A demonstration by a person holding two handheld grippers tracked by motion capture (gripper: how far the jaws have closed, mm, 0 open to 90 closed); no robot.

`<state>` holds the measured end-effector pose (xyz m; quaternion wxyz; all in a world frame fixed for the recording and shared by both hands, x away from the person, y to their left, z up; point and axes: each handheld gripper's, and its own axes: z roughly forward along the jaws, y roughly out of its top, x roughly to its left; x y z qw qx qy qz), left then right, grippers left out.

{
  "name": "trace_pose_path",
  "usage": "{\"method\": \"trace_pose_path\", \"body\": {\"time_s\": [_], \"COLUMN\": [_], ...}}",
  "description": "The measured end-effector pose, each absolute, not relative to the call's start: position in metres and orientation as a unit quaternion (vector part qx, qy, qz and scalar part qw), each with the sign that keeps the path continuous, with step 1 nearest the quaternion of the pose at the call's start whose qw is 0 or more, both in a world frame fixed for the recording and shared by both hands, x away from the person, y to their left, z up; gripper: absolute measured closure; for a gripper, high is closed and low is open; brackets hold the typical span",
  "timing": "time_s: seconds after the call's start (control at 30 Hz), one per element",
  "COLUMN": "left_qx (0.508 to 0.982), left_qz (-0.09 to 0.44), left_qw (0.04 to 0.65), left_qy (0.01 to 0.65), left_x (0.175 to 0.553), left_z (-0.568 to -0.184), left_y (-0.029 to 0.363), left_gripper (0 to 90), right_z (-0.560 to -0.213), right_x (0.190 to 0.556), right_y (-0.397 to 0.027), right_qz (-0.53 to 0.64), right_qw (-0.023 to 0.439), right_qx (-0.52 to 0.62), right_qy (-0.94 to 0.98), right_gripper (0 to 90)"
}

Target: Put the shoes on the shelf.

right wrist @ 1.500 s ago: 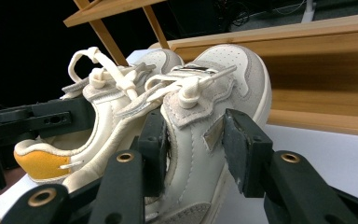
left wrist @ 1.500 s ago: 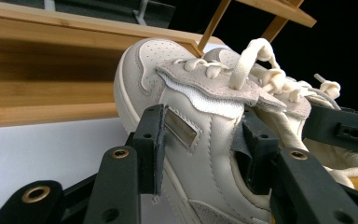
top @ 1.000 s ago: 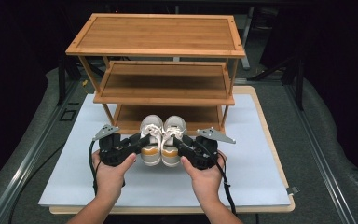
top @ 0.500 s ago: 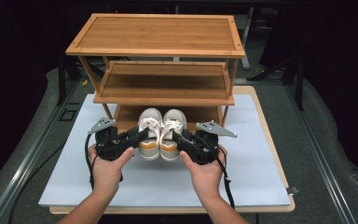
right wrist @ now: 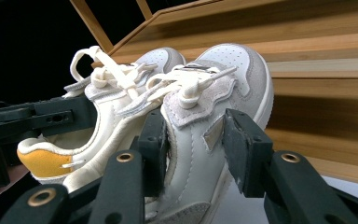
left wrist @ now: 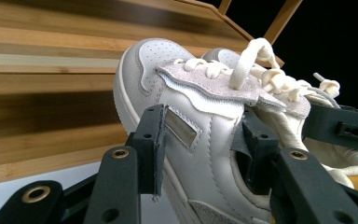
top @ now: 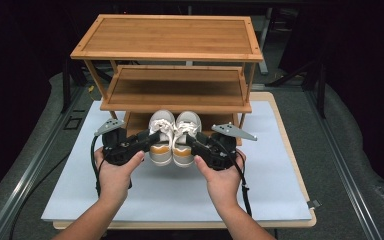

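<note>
L shoe (left wrist: 186, 116) is clamped by left gripper (top: 147, 137), R shoe (right wrist: 214, 107) by right gripper (top: 190, 141), both held just in front of rack (top: 175, 92). Risk: soft uppers could slip from pads, or toes be knocked on shelf edge.

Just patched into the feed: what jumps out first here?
A pair of small white sneakers, side by side before the three-tier bamboo rack, each clamped across its sides by one gripper: left gripper, right gripper. The shoes' toes point toward the rack's lowest shelf.
</note>
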<state>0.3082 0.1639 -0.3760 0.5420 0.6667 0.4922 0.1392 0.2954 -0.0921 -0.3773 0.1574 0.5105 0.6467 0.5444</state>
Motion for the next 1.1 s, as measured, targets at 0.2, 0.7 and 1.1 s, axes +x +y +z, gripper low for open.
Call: {"method": "trace_pose_path", "body": {"time_s": [0.2,0.7,1.1], "left_qx": [0.664,0.661,0.657], "left_qz": [0.136,0.138,0.129], "left_qw": [0.545,0.55,0.552], "left_qy": [0.494,0.492,0.497], "left_x": [0.312,0.326,0.344], "left_z": [-0.375,-0.369,-0.362], "left_y": [0.164,0.163,0.164], "left_gripper": [57.9,57.9,57.9], "right_z": [-0.375,-0.367,-0.359], "right_x": [0.299,0.312,0.33], "right_y": [-0.093,-0.092,-0.093], "right_qz": [0.544,0.545,0.544], "right_qw": [0.158,0.164,0.159], "right_qx": [0.511,0.51,0.513], "right_qy": [0.646,0.645,0.645], "right_gripper": [60.8,60.8,60.8]}}
